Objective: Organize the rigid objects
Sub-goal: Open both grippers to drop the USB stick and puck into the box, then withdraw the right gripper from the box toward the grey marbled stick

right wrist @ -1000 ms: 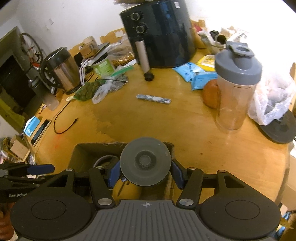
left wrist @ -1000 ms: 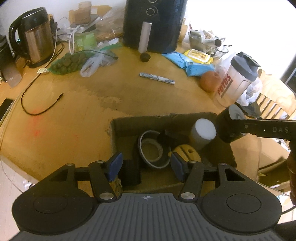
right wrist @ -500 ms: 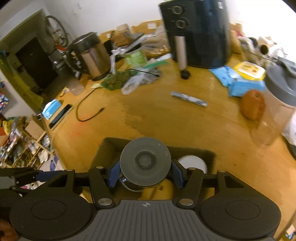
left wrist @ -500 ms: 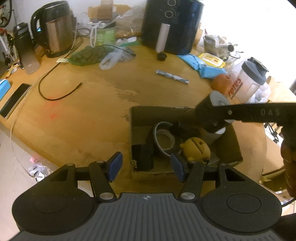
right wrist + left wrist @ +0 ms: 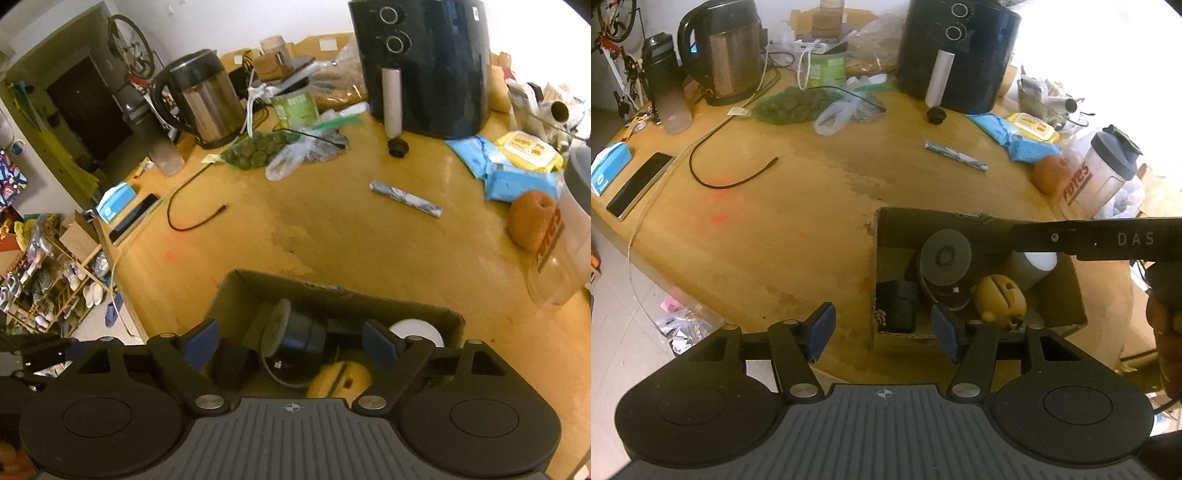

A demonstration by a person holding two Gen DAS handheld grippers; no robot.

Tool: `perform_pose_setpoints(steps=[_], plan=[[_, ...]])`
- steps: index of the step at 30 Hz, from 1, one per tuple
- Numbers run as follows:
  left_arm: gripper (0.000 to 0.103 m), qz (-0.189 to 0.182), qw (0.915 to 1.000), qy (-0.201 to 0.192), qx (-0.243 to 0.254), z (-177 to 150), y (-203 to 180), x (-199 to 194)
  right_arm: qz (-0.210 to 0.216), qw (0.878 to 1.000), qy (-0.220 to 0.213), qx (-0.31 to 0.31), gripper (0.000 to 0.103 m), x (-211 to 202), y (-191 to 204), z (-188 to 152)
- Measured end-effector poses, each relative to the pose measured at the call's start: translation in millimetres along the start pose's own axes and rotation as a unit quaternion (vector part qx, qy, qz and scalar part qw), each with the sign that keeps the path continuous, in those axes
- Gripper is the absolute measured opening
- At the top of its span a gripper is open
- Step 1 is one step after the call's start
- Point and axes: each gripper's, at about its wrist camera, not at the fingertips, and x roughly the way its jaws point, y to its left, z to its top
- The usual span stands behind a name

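Two views covered the moment. From the left wrist, the left claw hung slack and empty over the near edge of the box, which sat on the desk. Inside the box the grey-capped jar lay tipped, its disc end facing up toward the camera, with a yellow toy just beside it and a white-topped can behind. The right claw's arm crossed above the far right of the box.

From the right wrist, the right claw had just been opening, and the jar lay below and between its jaws, free of both pads, so released. Its long axis seemed to run left to right, though blur made that unsure. The right claw was plainly the nearer one. On the bare desk beyond the box, a foil stick lay well apart, probably the next pick.
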Motion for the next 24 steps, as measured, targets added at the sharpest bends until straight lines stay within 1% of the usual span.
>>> perform_pose_setpoints(steps=[5,12,16,24], plan=[[0.057,-0.006,0.9999,0.003,0.014,1.3,-7.6,3.6,-0.013,1.0,0.0,0.011,0.095,-4.4,-8.2,-5.5],[0.057,-0.011,0.9992,0.006,0.037,5.1,-19.6,8.3,-0.03,0.999,0.005,0.031,0.098,-8.3,-21.9,-13.9],[0.057,-0.013,0.9989,0.009,0.043,8.1,-24.0,11.8,-0.045,0.998,0.009,0.042,0.103,-9.4,-29.1,-17.0],[0.057,-0.022,0.9978,0.012,0.061,14.2,-32.1,19.0,-0.068,0.996,0.014,0.06,0.103,-13.4,-42.3,-24.3]])
